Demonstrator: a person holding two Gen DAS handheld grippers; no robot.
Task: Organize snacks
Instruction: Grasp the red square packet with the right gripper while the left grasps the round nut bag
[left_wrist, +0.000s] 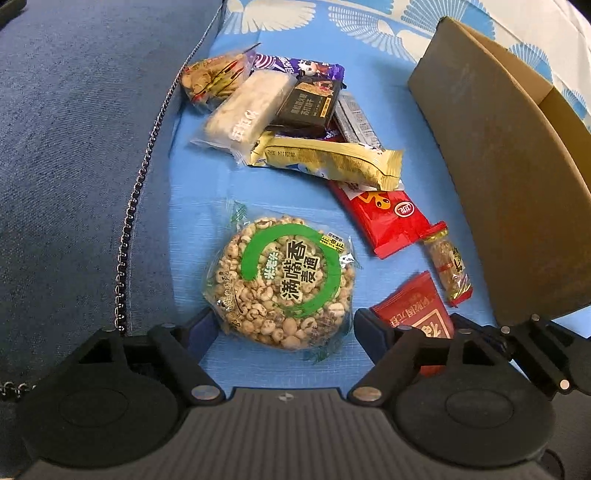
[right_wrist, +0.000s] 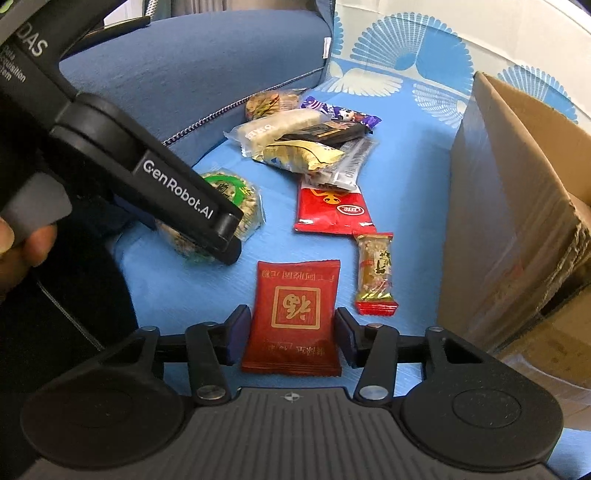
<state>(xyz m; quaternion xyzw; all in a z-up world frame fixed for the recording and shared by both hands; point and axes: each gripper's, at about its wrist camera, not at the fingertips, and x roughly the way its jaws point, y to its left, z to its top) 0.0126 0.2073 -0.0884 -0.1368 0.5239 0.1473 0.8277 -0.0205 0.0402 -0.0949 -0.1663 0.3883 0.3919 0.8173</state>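
Observation:
My left gripper (left_wrist: 282, 326) is open, its fingers on either side of a round puffed-grain cake in a clear wrapper with a green ring (left_wrist: 282, 280), which lies on the blue cloth. My right gripper (right_wrist: 290, 338) is open around a dark red square packet with gold print (right_wrist: 293, 314), also lying on the cloth. Whether the pads touch either snack, I cannot tell. The red packet shows in the left wrist view (left_wrist: 417, 306). The left gripper's body (right_wrist: 173, 192) partly hides the round cake (right_wrist: 236, 199) in the right wrist view.
A pile of snack packs (left_wrist: 295, 122) lies further ahead, with a red pack (left_wrist: 384, 218) and a small wrapped bar (left_wrist: 448, 264) nearer. An open cardboard box (left_wrist: 506, 177) stands on the right. A blue denim cushion (left_wrist: 74, 166) borders the left.

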